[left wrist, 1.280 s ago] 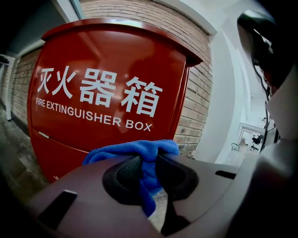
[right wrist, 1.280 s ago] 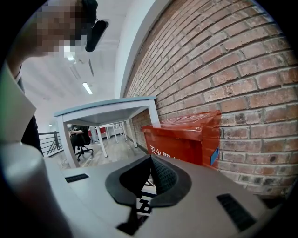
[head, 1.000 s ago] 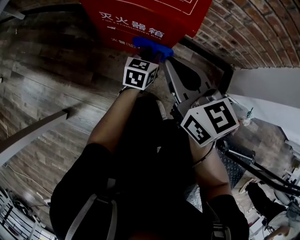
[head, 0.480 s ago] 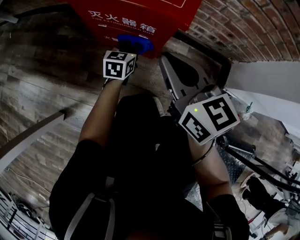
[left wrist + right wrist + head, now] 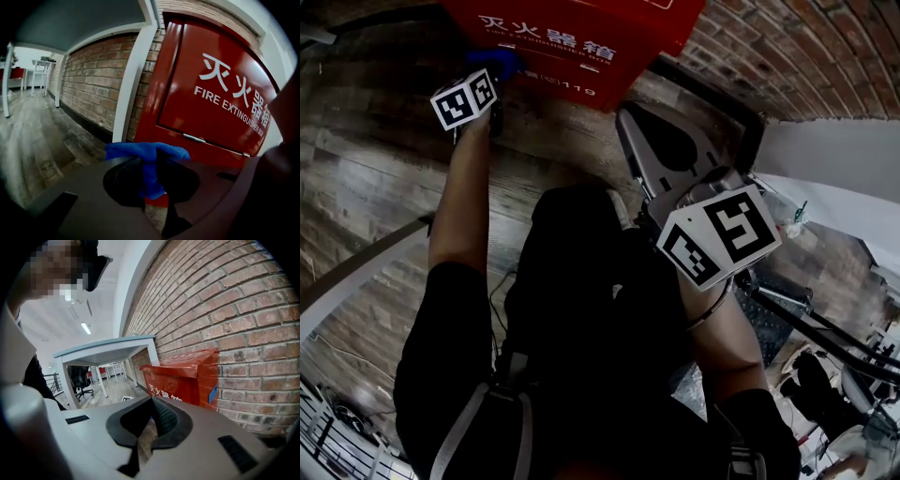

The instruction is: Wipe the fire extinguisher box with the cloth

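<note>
Moved my left claw (image 5: 490, 77) toward 10 o'clock along the fire extinguisher box (image 5: 581, 23), clamped on the blue cloth (image 5: 146, 152) at the box's lower front edge; right claw (image 5: 151, 419) closed, empty, near 3 o'clock.

The red metal fire extinguisher box (image 5: 211, 108) bears large white Chinese characters, 灭火器箱, on its front. Beneath them "FIRE EXTINGUISHER" stands in smaller white capitals, the line's tail squeezed at the picture's edge. In the head view a still smaller white line below ends in "119"; what precedes it is probably more characters, too small to read.
</note>
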The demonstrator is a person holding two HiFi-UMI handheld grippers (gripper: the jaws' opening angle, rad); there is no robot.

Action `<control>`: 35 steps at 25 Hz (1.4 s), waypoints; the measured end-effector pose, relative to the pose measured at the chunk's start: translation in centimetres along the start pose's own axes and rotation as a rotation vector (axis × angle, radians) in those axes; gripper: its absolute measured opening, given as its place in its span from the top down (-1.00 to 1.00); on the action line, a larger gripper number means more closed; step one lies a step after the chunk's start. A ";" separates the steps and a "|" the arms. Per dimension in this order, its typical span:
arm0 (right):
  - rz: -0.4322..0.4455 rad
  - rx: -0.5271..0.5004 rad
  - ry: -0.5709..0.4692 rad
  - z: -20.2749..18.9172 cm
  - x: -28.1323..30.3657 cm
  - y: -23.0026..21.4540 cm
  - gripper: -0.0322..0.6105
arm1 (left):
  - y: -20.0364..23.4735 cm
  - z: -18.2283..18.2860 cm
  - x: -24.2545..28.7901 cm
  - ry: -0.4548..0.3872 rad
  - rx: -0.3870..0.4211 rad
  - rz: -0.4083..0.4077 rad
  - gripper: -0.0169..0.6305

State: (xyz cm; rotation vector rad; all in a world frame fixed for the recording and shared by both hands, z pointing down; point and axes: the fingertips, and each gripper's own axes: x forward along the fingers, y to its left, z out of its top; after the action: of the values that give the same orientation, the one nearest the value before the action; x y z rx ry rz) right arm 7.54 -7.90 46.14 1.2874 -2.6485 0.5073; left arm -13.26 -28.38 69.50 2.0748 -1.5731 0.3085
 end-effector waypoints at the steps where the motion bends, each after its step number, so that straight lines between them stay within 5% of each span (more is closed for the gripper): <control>1: 0.002 -0.004 0.001 0.0 0.0 0.1 0.85 | 0.7 0.3 0.0 -0.008 -0.009 -0.003 0.71; 6: 0.010 -0.008 0.006 -0.1 0.1 0.4 0.85 | 0.9 -1.0 0.6 -0.005 0.026 -0.009 0.71; 14: 0.007 -0.005 0.017 -0.3 -0.3 0.2 0.85 | -2.4 -7.6 3.4 0.171 0.142 -0.044 0.71; 27: 0.014 -0.006 0.037 -0.7 -0.1 0.7 0.85 | -22.2 -15.6 2.3 0.330 0.280 -0.536 0.71; 30: 0.009 -0.003 0.040 -0.8 0.0 0.7 0.85 | -22.8 -17.1 2.8 0.378 0.299 -0.538 0.71; 35: -0.003 -0.002 0.042 -0.9 -0.2 0.4 0.85 | -19.1 -18.1 4.5 0.408 0.175 -0.405 0.71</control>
State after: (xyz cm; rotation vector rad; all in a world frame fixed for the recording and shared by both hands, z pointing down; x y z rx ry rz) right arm 7.38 -7.22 46.83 1.2662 -2.6122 0.5248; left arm 8.42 -18.87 81.91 2.2244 -0.8937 0.6864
